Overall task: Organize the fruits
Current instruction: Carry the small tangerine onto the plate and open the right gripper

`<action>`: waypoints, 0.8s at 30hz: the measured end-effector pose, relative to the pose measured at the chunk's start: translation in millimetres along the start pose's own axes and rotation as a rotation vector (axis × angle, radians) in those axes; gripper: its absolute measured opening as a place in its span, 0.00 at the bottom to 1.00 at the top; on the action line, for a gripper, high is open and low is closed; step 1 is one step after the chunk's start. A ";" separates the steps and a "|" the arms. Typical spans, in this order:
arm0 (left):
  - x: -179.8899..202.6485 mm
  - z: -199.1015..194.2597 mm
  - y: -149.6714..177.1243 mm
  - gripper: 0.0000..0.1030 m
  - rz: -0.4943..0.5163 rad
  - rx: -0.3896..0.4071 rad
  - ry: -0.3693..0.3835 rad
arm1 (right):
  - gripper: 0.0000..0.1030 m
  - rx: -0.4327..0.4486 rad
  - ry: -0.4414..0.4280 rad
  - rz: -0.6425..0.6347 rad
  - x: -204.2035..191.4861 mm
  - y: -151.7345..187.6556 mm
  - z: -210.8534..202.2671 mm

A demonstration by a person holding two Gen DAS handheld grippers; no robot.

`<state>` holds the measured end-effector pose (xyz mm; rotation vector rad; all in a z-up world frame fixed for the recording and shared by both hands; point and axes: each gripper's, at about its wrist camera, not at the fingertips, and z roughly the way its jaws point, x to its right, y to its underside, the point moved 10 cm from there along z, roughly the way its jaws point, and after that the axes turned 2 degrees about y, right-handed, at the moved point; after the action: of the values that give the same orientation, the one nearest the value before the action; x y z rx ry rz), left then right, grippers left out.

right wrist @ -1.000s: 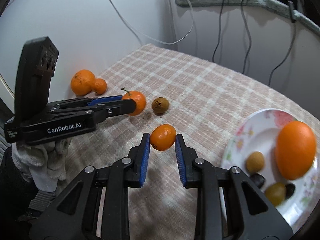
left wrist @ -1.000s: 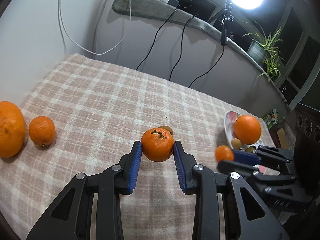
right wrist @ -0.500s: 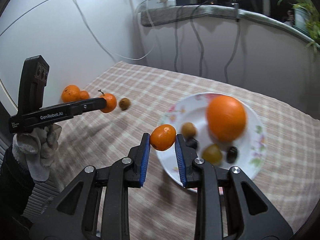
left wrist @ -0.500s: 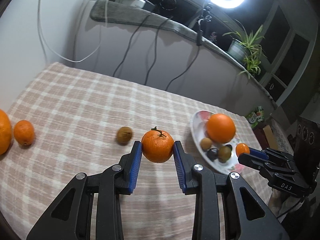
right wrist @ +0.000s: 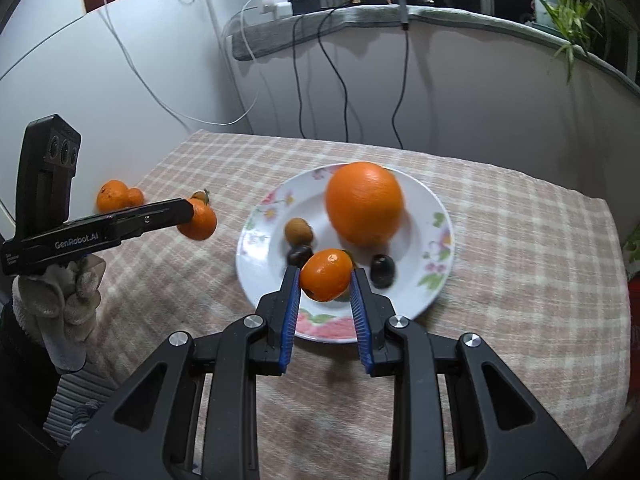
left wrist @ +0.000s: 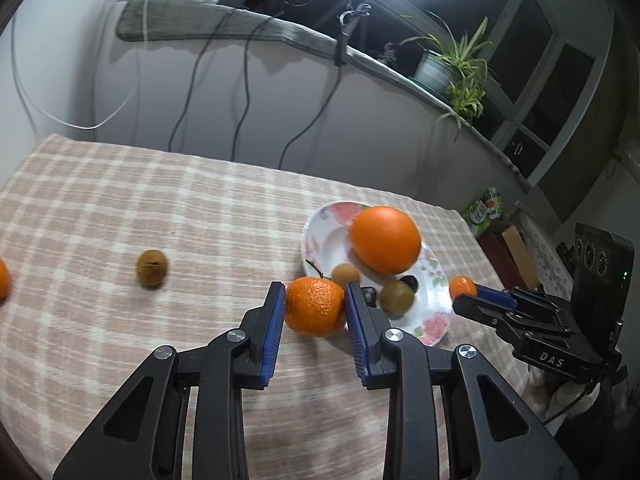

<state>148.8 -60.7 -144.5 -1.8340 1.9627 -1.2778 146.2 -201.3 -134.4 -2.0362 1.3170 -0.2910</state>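
Note:
My left gripper (left wrist: 315, 308) is shut on a stemmed mandarin (left wrist: 314, 312), held above the cloth just left of the floral plate (left wrist: 434, 320). It also shows in the right wrist view (right wrist: 199, 220). My right gripper (right wrist: 325, 280) is shut on a small mandarin (right wrist: 326, 275), held over the plate's (right wrist: 420, 292) near part. The plate holds a big orange (right wrist: 363, 208), a brown fruit (right wrist: 298, 232) and dark small fruits (right wrist: 383, 270). A brown fruit (left wrist: 151, 268) lies on the cloth.
The table has a pink checked cloth (left wrist: 120, 200). Two oranges (right wrist: 116, 197) lie at its far left by the white wall. Cables hang down the wall behind. A shelf with a potted plant (left wrist: 452, 64) runs along the back.
Both grippers have carried their mandarins rightward toward the plate. The right gripper's mandarin now hangs over the plate; the left one's is at the plate's left edge.

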 end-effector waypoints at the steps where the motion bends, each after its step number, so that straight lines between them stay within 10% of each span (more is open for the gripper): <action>1: 4.8 2.4 0.2 0.28 0.007 -0.003 0.003 | 0.25 0.000 0.003 0.003 3.0 0.0 -0.1; 24: 51.0 28.8 4.0 0.17 0.121 -0.036 0.006 | 0.26 -0.020 -0.001 0.034 20.3 7.2 14.8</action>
<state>152.4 -119.4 -143.8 -1.6992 2.0780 -1.2214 158.1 -214.5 -153.5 -2.0277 1.3579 -0.2631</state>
